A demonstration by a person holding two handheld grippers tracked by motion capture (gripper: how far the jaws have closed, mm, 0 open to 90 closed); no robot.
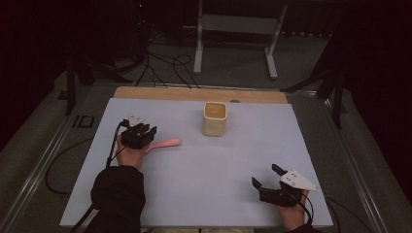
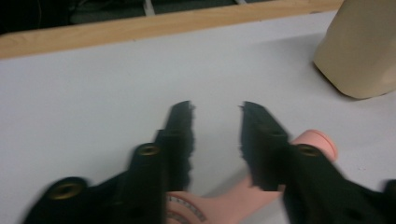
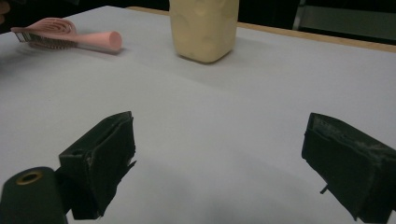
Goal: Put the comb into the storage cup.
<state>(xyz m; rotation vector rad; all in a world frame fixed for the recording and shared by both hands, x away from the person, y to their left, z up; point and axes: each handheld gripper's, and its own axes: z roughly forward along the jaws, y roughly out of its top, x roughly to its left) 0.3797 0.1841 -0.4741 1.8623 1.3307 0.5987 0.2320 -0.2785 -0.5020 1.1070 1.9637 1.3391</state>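
A pink hairbrush [image 1: 167, 142] lies flat on the pale table sheet [image 1: 218, 165], its handle pointing right toward a cream cup [image 1: 214, 119]. My left gripper [image 1: 142, 131] hovers over the brush's head end. In the left gripper view the jaws [image 2: 217, 109] stand narrowed with bare table between their tips. There the brush [image 2: 317, 140] runs under the right jaw, and its bristled head shows low between the jaw bases. No pad presses on it. My right gripper [image 1: 265, 175] rests near the front right, jaws wide apart [image 3: 219, 140] with nothing between them. The right gripper view has the brush [image 3: 70, 37] at its upper left.
The cream cup [image 3: 205, 28] stands upright at the back middle of the sheet, right of the brush, and shows at the top right of the left gripper view [image 2: 364, 51]. A wooden strip [image 1: 199, 93] borders the far edge. Cables and a white stand's legs [image 1: 233, 43] lie beyond the table.
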